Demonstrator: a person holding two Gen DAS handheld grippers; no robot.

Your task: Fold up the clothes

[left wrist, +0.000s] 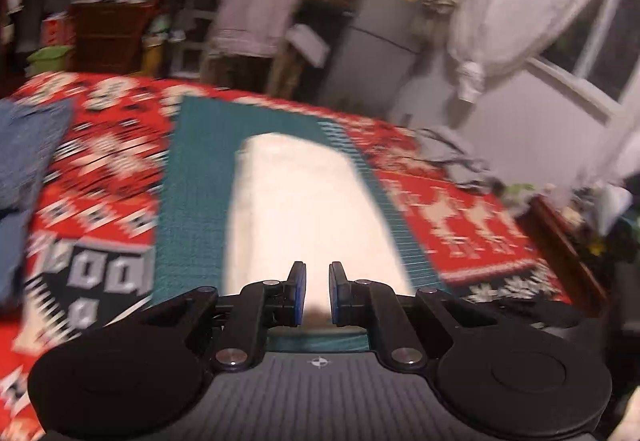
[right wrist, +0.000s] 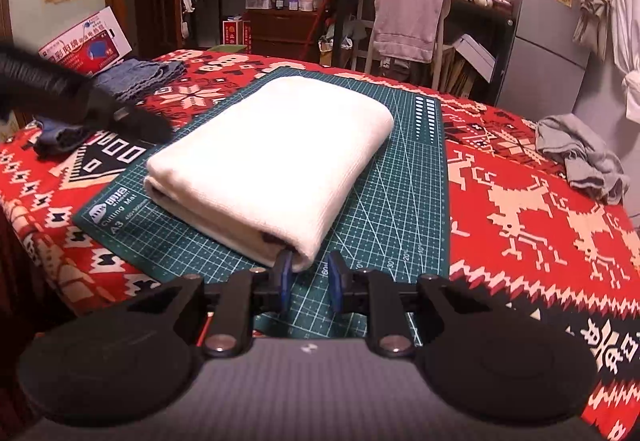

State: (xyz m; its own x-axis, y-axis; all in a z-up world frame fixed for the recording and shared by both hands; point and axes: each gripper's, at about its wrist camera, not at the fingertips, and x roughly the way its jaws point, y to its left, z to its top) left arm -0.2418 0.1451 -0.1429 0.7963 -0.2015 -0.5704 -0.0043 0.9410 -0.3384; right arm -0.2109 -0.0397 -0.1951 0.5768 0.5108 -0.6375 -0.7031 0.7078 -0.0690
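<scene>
I see the folded white cloth (right wrist: 272, 157) lying on the green cutting mat (right wrist: 400, 209). My right tool (right wrist: 310, 273), parted and empty, sits at the cloth's near corner; my left tool (left wrist: 317, 291) hovers over the cloth, slightly parted, empty.

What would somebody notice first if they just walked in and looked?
Probably the white folded cloth, lying in the middle of the green cutting mat. Next, the bright red patterned blanket spread under everything. A crumpled grey garment sits at its right edge, and both grippers are open and empty.
</scene>
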